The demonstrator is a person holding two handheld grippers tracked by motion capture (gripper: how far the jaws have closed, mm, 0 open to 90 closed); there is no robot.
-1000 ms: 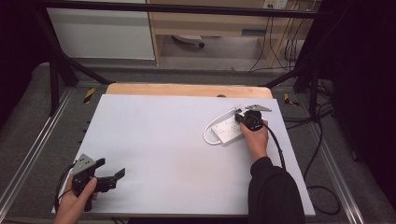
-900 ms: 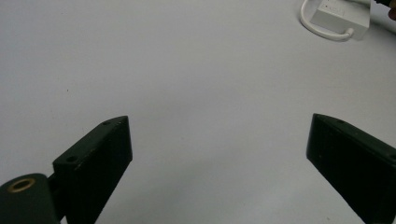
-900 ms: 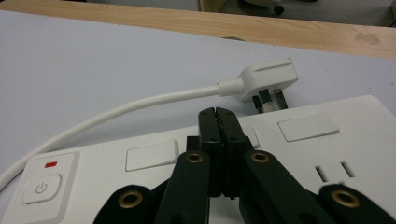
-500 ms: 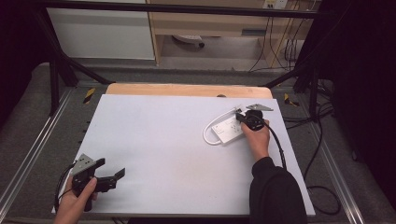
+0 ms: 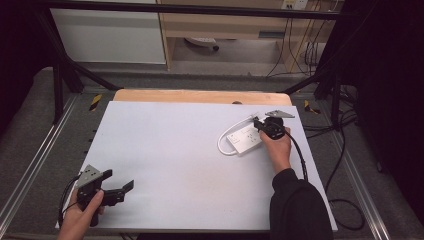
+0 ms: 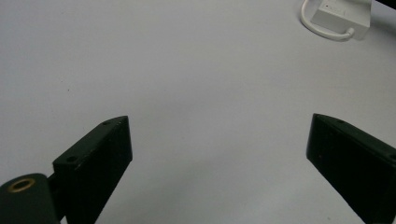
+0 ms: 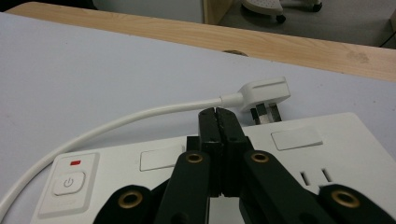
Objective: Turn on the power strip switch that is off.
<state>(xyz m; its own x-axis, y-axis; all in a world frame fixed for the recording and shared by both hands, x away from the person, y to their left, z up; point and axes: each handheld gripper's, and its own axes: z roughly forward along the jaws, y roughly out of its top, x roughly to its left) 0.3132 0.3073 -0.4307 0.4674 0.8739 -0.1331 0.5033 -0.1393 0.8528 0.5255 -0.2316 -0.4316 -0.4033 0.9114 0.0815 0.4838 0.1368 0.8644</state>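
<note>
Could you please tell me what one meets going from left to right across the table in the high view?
Left gripper → bare white table top → looped white cable → white power strip → right gripper.

White power strip [image 7: 289, 154] with red mark, white plug [image 7: 264, 93], black tongs [image 7: 218, 122], pale grey table [image 5: 165, 145]
</note>
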